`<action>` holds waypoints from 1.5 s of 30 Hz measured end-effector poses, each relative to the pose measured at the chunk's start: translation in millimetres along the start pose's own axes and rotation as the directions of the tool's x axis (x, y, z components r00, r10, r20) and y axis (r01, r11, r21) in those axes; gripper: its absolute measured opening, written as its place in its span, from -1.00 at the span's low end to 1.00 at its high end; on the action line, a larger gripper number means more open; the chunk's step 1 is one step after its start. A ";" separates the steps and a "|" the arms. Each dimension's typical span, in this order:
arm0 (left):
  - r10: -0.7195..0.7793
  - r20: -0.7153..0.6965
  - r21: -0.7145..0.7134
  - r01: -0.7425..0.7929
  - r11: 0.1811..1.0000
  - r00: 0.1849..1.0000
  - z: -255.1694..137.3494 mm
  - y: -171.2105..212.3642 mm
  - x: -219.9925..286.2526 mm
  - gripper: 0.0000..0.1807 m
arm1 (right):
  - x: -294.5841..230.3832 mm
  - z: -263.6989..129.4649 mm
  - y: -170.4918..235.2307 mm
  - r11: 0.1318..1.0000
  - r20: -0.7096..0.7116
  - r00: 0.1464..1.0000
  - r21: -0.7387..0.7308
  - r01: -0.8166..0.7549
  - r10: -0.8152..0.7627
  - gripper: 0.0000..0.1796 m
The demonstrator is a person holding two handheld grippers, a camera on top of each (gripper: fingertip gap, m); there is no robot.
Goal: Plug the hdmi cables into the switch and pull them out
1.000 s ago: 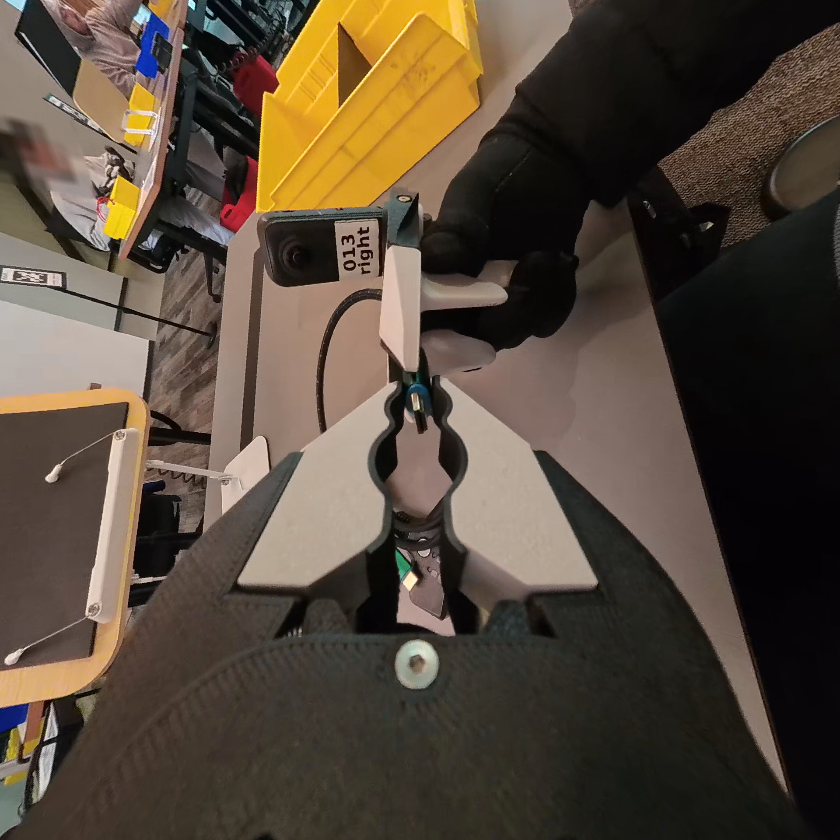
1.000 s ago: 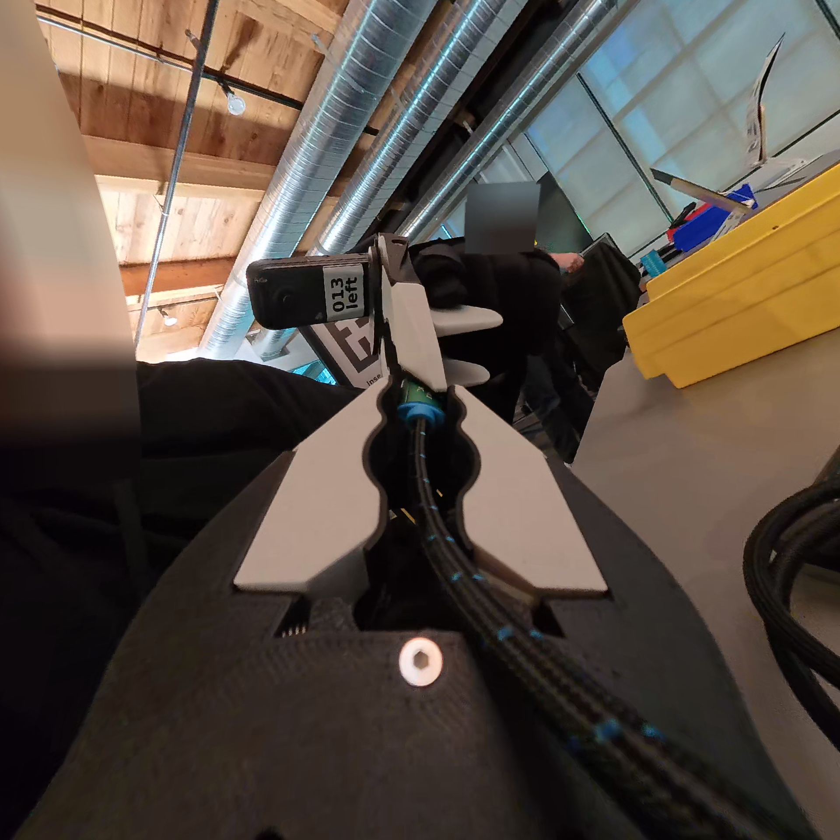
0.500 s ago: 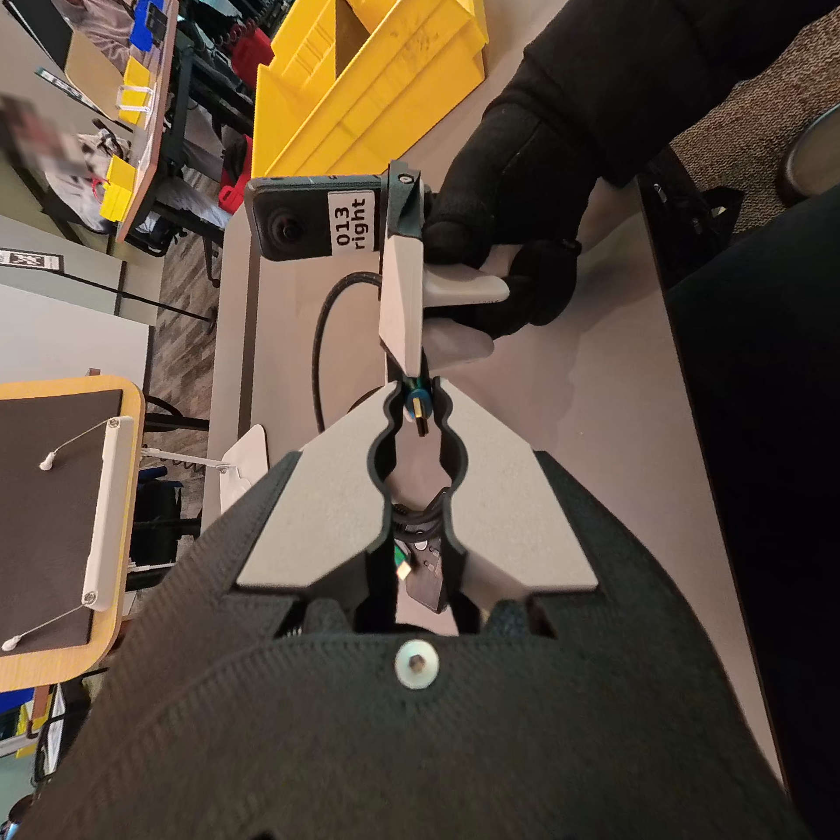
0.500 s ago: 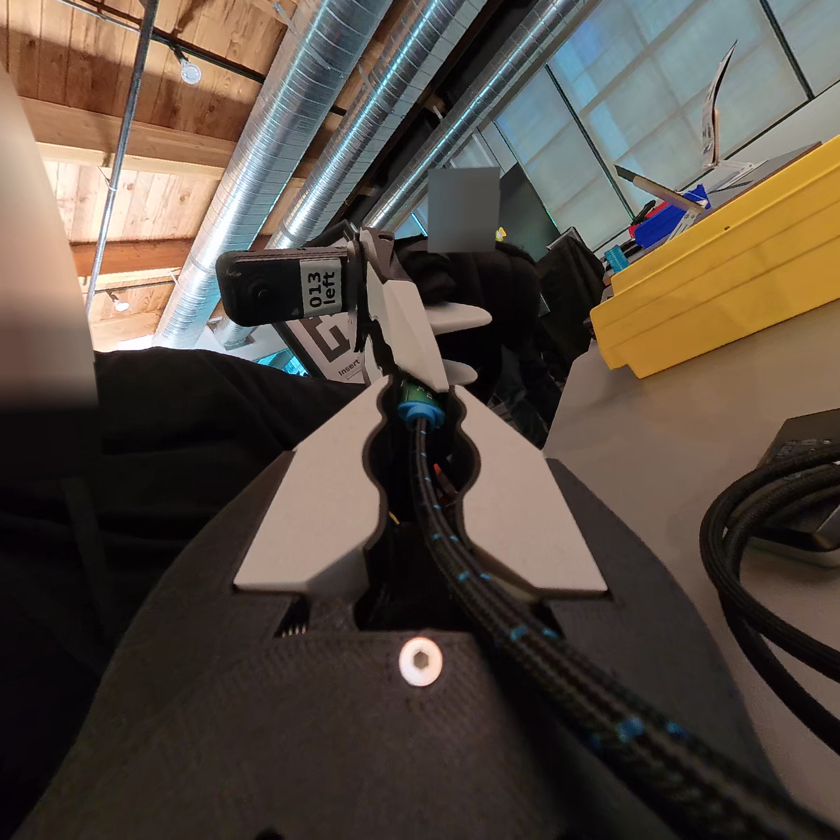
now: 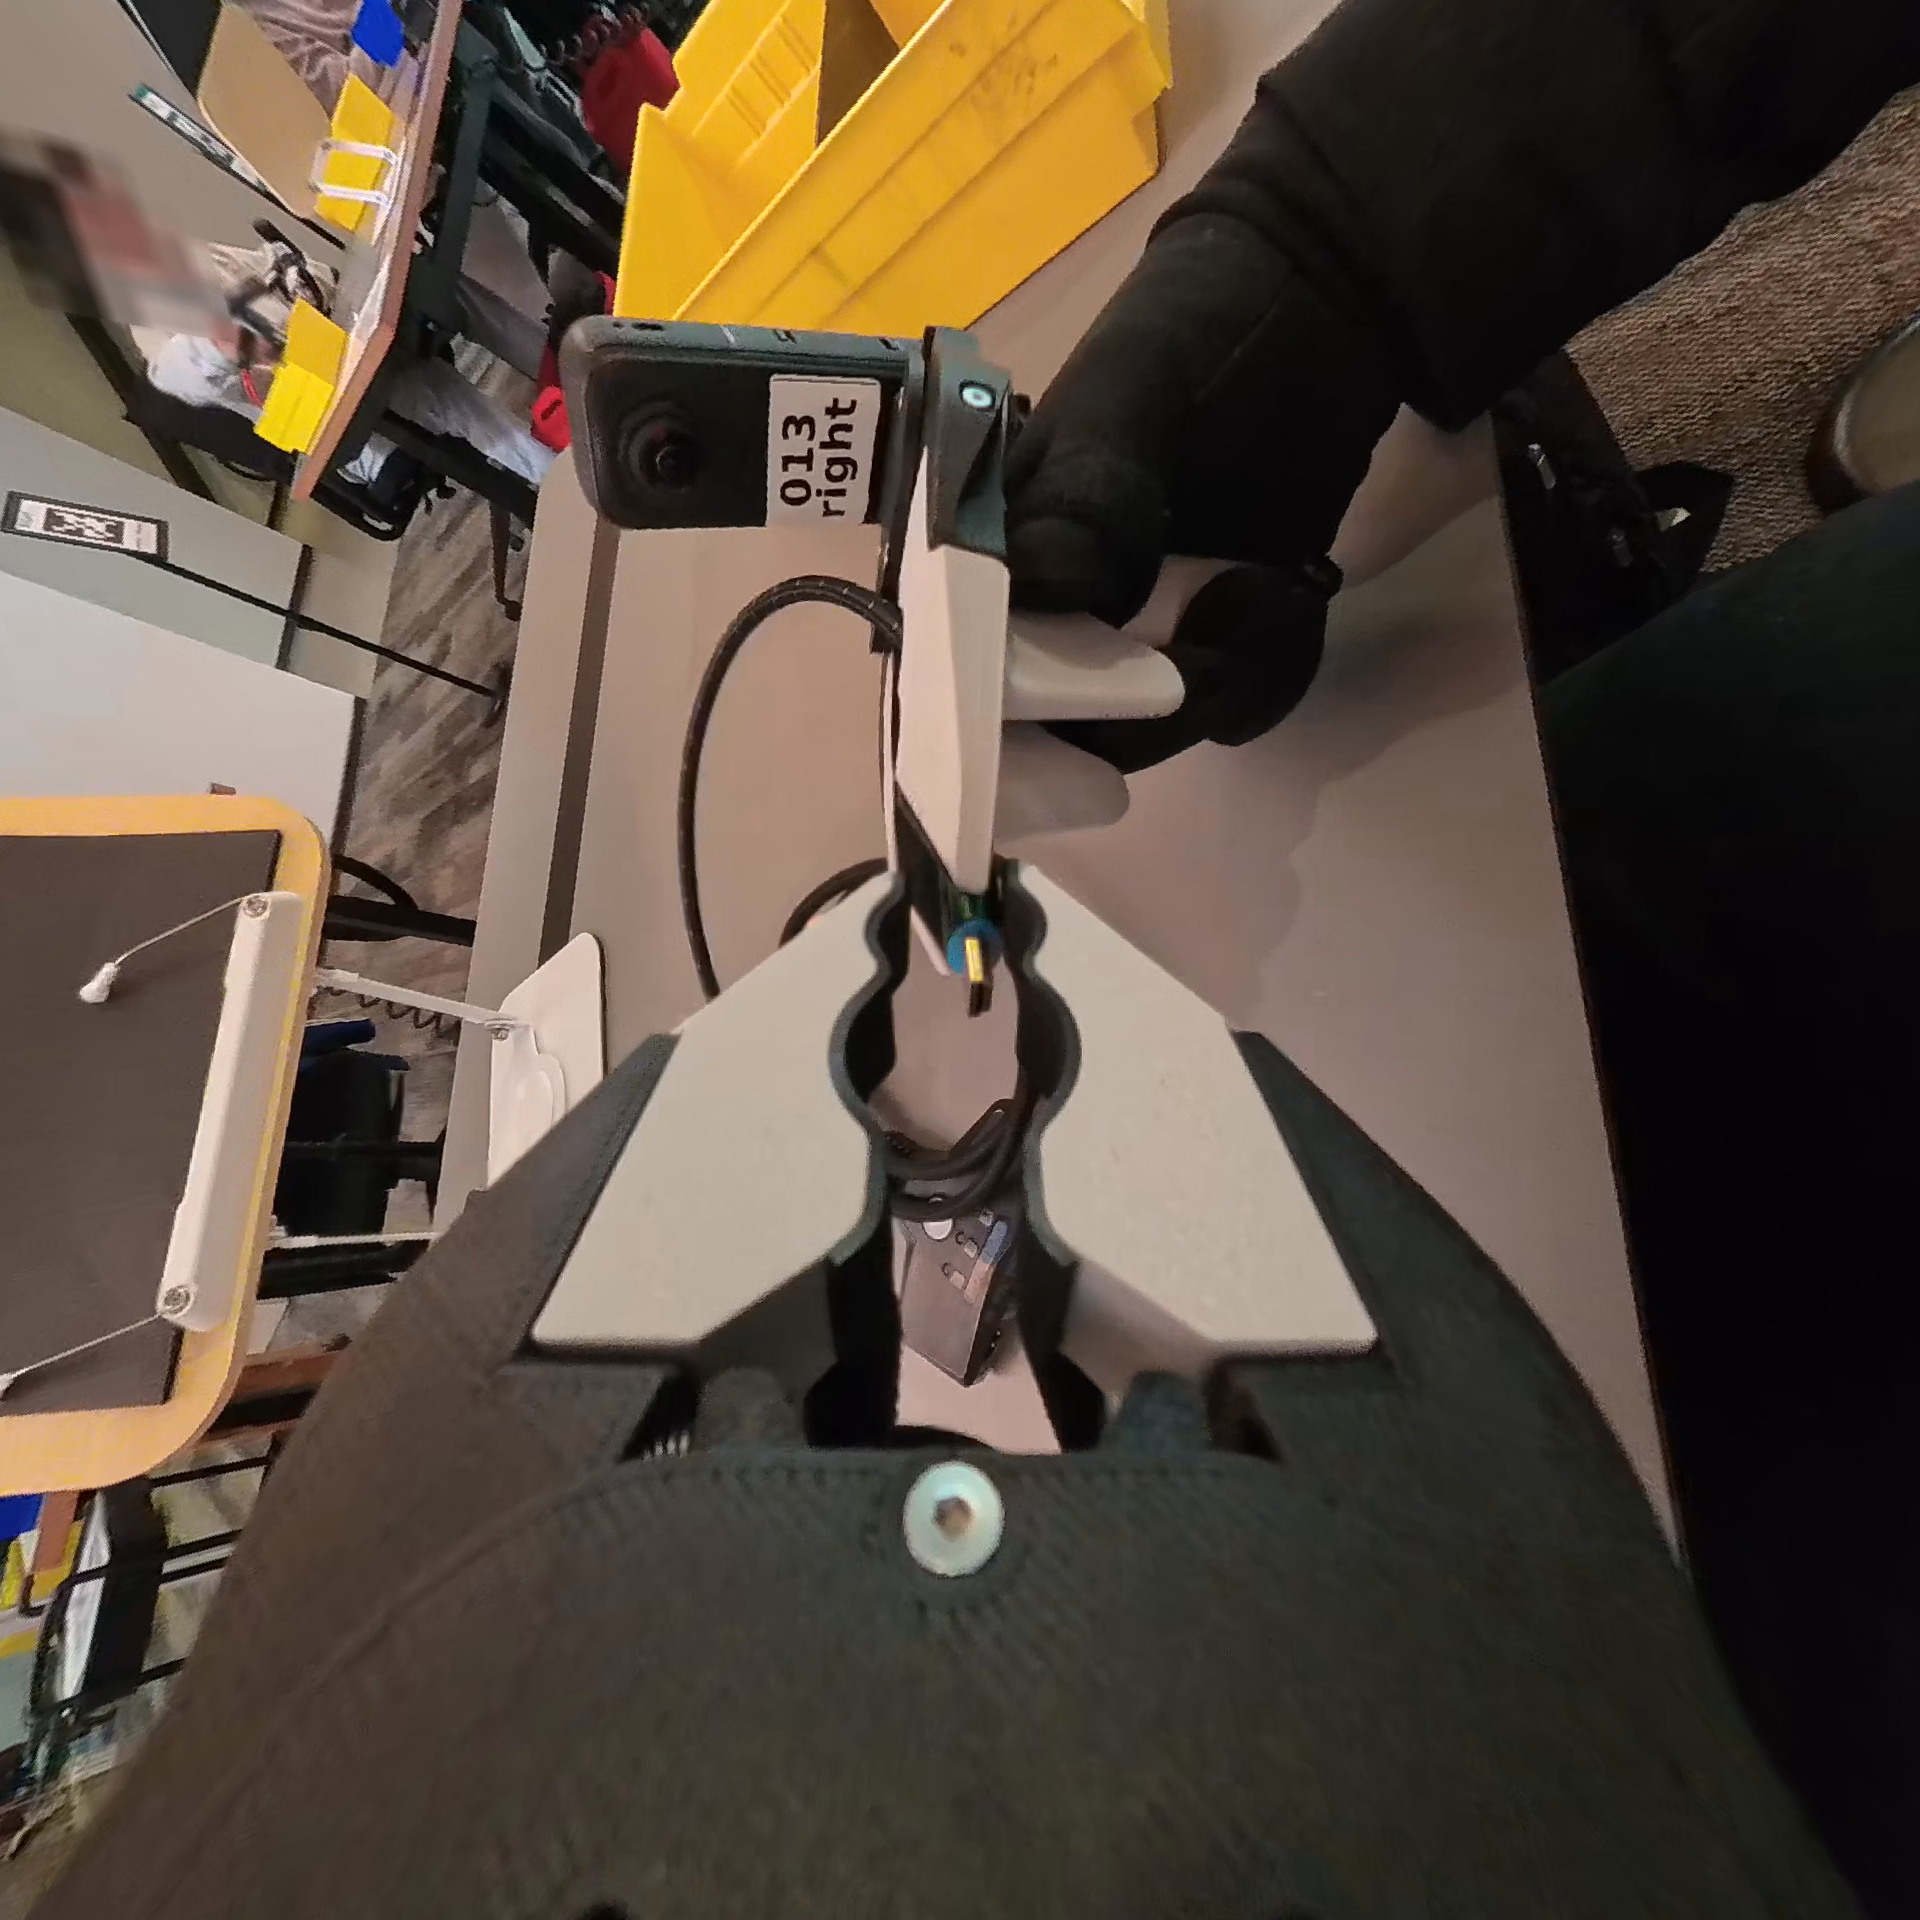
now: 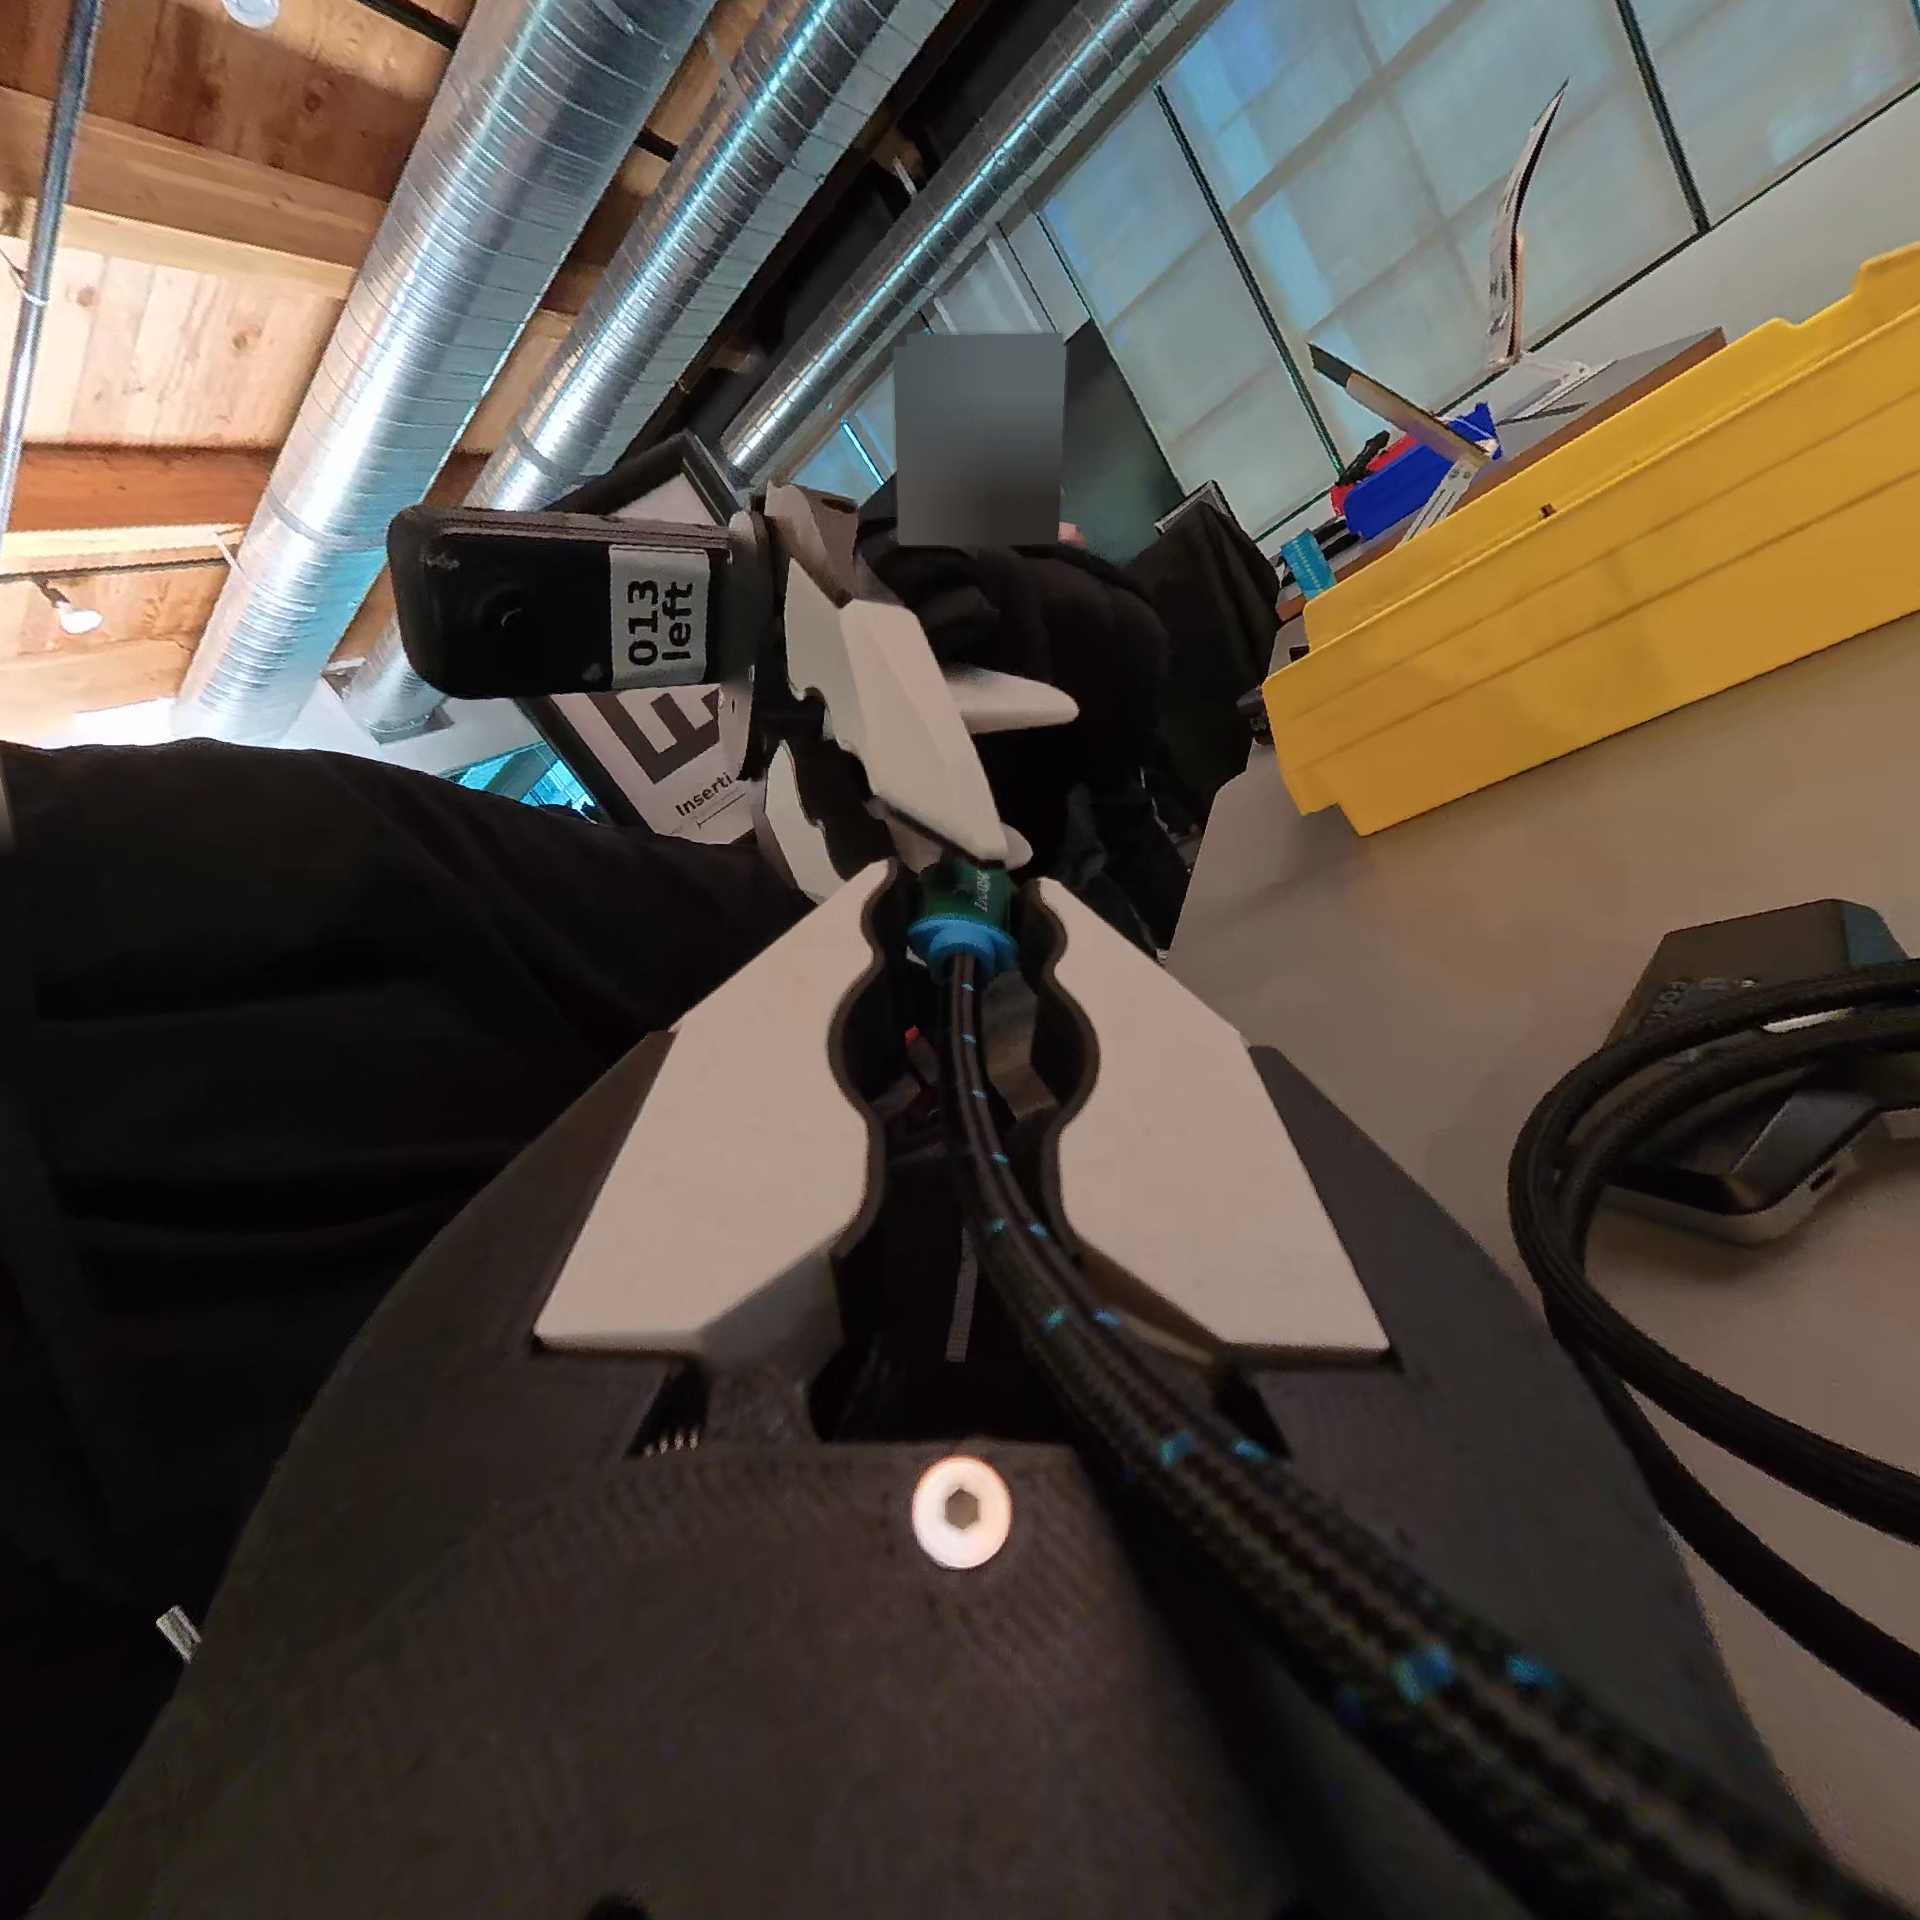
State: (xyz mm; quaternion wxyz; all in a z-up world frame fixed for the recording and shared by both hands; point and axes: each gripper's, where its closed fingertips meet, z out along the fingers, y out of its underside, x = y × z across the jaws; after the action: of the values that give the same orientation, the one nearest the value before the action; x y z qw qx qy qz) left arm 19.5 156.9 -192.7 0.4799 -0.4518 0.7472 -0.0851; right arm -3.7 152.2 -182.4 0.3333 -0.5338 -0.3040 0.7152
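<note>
hdmi plug (image 5: 975, 951), gold tipped with a blue collar, sits pinched in our right hand-held gripper (image 5: 961, 914), held up off the bench (image 5: 1351, 935). its metal tip juts out past the white fingertips straight toward our left hand-held gripper (image 5: 956, 925), so the plug's long axis runs along the line between the two tools. the braided cable (image 6: 1049, 1278) trails back from the plug through the right fingers and over the right tool's body.

our left hand-held gripper has its jaws nearly together at the tips with an empty gap between; it clamps nothing that we can see, and the plug tip lies just at its mouth.

the switch (image 6: 1766, 1091), a flat dark box, rests on the bench to the right in the right wrist view, under a coil of black cable (image 6: 1621, 1195). we judge the plug points away from it, so the coming move turns on swinging the plug round toward a port, which we cannot see from here. yellow bins (image 5: 883, 156) stand farther back.
</note>
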 end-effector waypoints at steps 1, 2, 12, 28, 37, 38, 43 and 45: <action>0.005 0.001 -0.004 -0.005 1.000 1.000 0.9 0.6 1.5 -0.89 | 0.6 -0.4 -0.4 1.000 -0.003 1.000 0.004 -0.001 0.001 -0.79; 0.007 0.010 -0.006 -0.007 1.000 1.000 1.7 0.8 1.4 -0.89 | 0.7 -1.1 -0.8 1.000 -0.003 1.000 0.007 -0.001 0.001 -0.79; 0.122 0.104 -0.046 -0.117 0.992 0.987 -5.1 -7.3 -4.9 -0.91 | -4.2 0.1 -4.2 0.999 -0.006 1.000 0.014 0.031 -0.031 -0.71; 0.151 0.117 -0.061 -0.145 0.988 0.982 -9.8 -10.0 -5.8 -0.91 | -11.7 -4.3 -6.9 0.999 0.031 0.999 0.028 0.043 -0.044 -0.81; 0.098 0.091 -0.042 -0.095 0.995 0.991 -6.5 -2.5 -5.7 -0.81 | -0.2 -5.3 -0.3 0.992 -0.061 0.991 -0.037 0.118 -0.120 -0.82; 0.087 0.082 -0.034 -0.084 0.996 0.993 -7.7 -2.0 -5.9 -0.77 | 1.9 -5.1 1.6 0.989 -0.078 0.987 -0.053 0.135 -0.139 -0.81; -0.004 0.056 -0.004 0.004 1.000 0.998 -17.3 6.4 -15.5 -0.59 | 8.4 -6.6 2.6 0.974 -0.139 0.966 -0.088 0.208 -0.219 -0.81; -0.034 0.035 -0.005 0.034 0.999 0.999 -20.1 11.8 -16.8 -0.59 | 9.7 -8.4 2.5 0.973 -0.147 0.963 -0.087 0.215 -0.226 -0.82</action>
State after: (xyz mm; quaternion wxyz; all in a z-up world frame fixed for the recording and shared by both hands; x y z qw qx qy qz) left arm -1.3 170.2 -178.0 0.4898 -0.4672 0.7313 -0.0832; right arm 2.0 159.2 -191.9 0.4144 -0.5623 -0.3596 0.6187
